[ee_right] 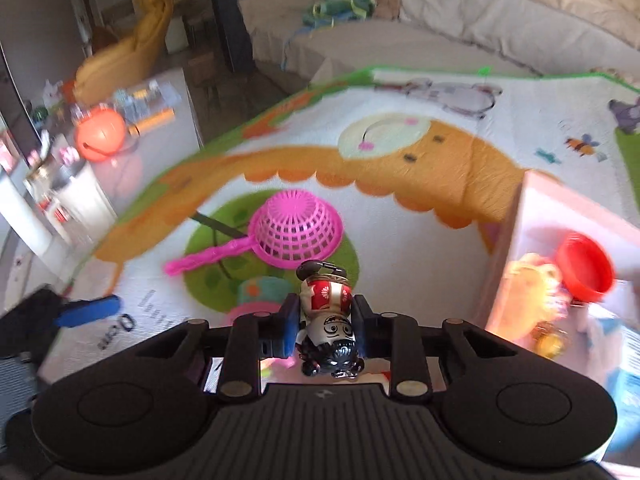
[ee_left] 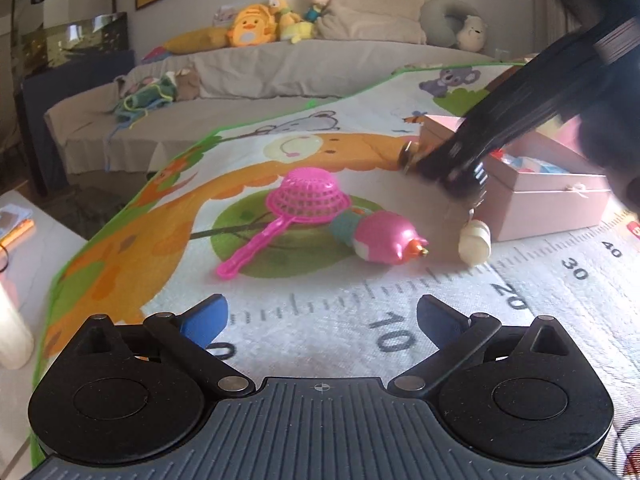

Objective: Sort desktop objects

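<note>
Behind the cartoon play mat (ee_left: pixel 304 320) runs a beige sofa (ee_left: pixel 248 80) lined with plush toys. Left gripper (ee_left: pixel 322 318) hovers low over the mat, jaws spread wide with nothing between them. Right gripper (ee_right: pixel 325 322) is clamped on a small figurine (ee_right: pixel 326 312) — held upside down, beside the pink box (ee_right: pixel 516 240). Ahead lie a pink strainer (ee_left: pixel 298 210) and a pink toy (ee_left: pixel 380 240), touching.

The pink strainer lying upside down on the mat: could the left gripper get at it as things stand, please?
Probably yes. The left gripper is open and empty, and the pink strainer lies ahead with bare mat between; its handle points towards the gripper.
</note>
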A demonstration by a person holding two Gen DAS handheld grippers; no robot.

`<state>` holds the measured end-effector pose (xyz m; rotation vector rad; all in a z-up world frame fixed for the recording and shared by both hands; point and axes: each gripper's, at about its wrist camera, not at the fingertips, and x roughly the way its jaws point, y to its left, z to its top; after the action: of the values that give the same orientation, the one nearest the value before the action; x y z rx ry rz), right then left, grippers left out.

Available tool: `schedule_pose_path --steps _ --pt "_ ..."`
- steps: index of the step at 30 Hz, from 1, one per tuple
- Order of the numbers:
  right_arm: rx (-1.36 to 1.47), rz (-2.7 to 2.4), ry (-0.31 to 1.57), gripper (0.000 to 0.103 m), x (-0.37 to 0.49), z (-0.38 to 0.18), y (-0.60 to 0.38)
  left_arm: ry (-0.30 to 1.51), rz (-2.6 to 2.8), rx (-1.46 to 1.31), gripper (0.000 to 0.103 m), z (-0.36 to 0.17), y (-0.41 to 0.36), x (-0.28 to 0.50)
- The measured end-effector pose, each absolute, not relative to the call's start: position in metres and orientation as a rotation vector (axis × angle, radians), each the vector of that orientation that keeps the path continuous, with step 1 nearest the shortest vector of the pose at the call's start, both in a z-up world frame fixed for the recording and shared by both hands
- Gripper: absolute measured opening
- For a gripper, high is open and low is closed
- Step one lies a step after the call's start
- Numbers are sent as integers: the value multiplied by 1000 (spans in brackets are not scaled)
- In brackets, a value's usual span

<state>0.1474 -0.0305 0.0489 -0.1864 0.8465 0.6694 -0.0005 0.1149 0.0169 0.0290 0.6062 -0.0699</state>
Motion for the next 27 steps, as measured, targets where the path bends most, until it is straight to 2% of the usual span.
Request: schedule_pose_path --steps 5,11,12,14,17,18,21,24,26,27 --pt "-121 677 753 27 109 90 -96 575 -157 55 103 25 82 4" --pt "-143 516 751 28 87 71 -157 578 -209 132 103 21 33 27" --pt "-136 478 745 31 86 64 -168 585 -206 139 103 20 27 33" --pt "-119 426 745 47 85 54 -182 600 -192 139 103 19 17 43" --pt "-103 399 711 61 73 45 -198 607 -171 131 102 19 5 52" --pt "-95 395 703 63 68 41 -202 611 -169 134 100 19 1 55" --pt "-78 365 703 64 57 27 -211 642 -161 153 79 16 -10 63" --pt "-75 332 708 69 46 12 -216 661 -146 156 79 13 -15 67" --pt "-59 323 708 77 38 4 -221 668 -144 165 71 10 -18 67" --pt "-45 317 709 78 34 0 -223 676 -144 168 61 9 -18 67"
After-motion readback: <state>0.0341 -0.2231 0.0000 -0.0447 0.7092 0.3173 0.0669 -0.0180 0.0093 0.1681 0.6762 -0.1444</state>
